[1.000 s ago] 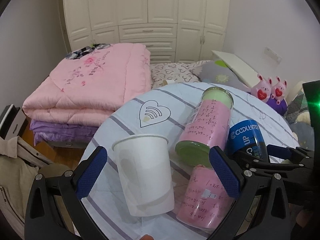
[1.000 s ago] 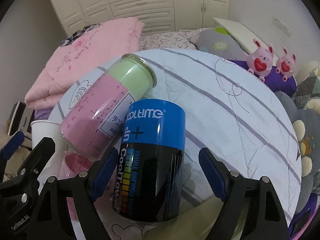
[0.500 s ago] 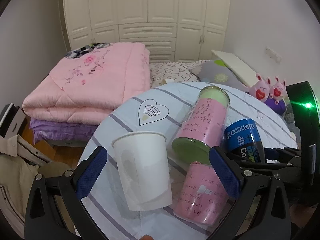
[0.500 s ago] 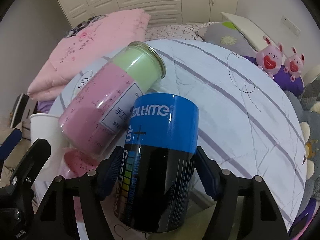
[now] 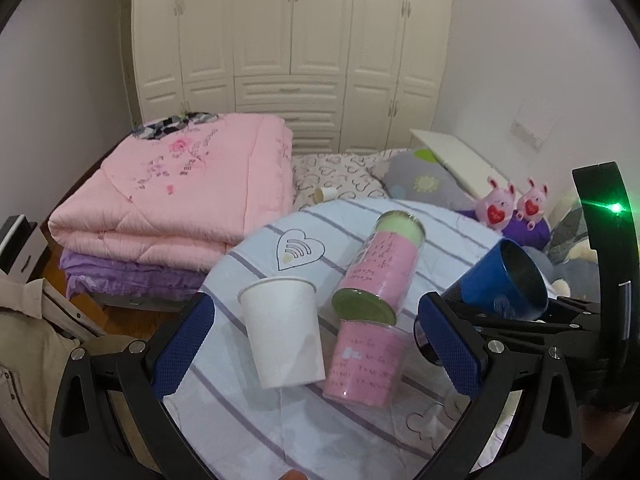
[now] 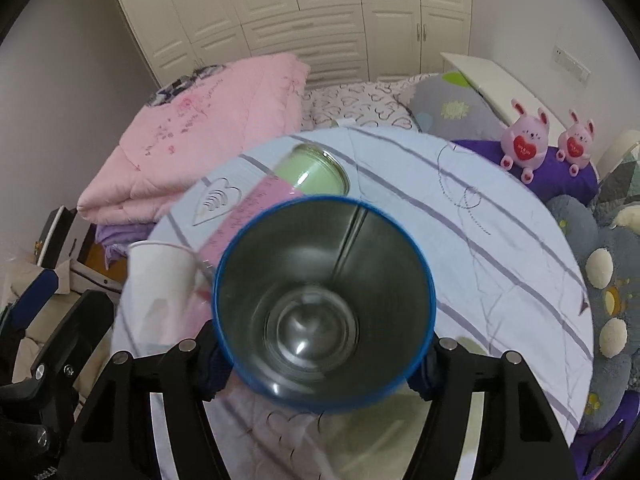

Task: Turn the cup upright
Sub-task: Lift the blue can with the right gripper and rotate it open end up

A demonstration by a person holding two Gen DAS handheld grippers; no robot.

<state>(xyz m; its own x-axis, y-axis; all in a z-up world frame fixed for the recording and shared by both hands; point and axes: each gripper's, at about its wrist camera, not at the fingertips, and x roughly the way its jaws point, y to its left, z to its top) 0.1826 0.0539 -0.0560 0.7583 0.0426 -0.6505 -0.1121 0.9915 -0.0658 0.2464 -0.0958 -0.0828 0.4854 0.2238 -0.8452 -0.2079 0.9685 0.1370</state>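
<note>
The light around me is soft, dim and even, with only faint shadows under things on the worktop (image 5: 400, 420). Both my views bend hard at the edges and sink into black corners. A green lamp (image 5: 616, 208) flares on the dark housing at the right of my left view. In my right view the blue cup (image 6: 324, 316) is smeared with blur, small glints shining in its metal bottom.

The blue cup (image 6: 324, 312) hides the right claw's (image 6: 322, 356) fingertips.
</note>
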